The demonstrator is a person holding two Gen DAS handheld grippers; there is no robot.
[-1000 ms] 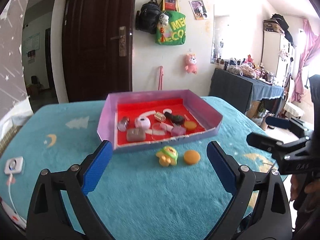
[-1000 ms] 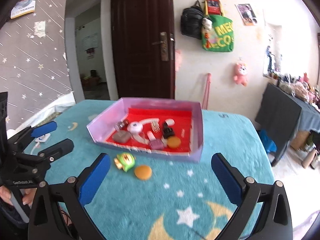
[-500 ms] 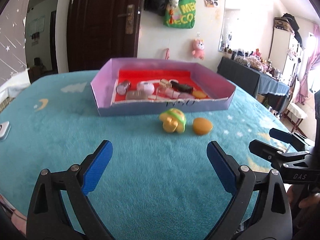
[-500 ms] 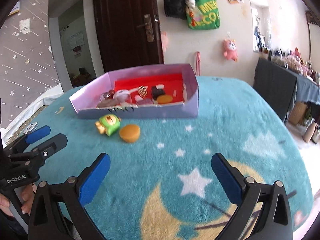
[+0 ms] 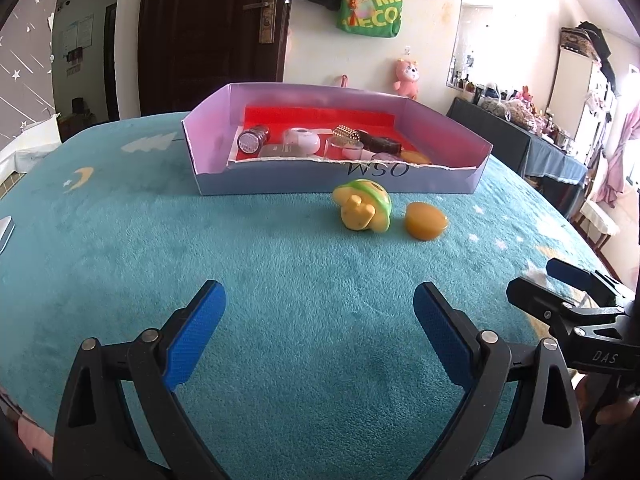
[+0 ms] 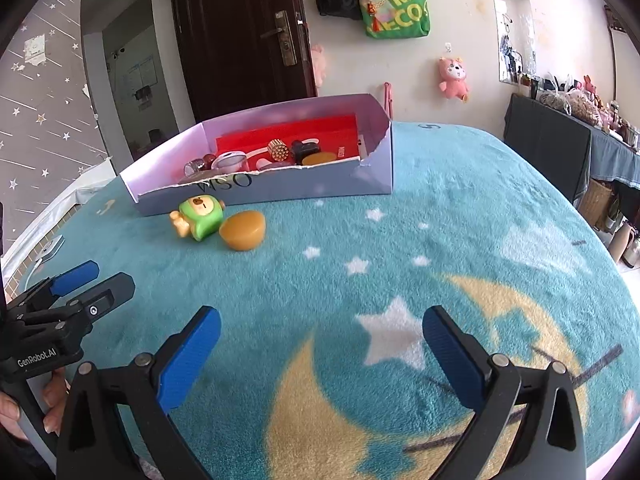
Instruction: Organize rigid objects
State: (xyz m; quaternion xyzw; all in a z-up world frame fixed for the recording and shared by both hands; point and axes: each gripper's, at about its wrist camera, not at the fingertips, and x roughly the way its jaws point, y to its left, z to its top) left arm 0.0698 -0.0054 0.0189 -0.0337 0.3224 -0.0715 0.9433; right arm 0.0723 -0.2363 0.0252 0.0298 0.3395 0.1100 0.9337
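Both hand-held grippers, left (image 5: 319, 312) and right (image 6: 321, 334), hover apart and empty. The toy (image 5: 363, 210) and disc (image 5: 425, 221) lie before the box (image 5: 336, 182); next, I judge, is grasping one.

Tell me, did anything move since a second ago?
Both grippers dropped lower, toward the blanket: the left gripper and the right gripper, both open and empty. Nothing was grabbed or let go. The green toy and orange piece still lie in front of the box.
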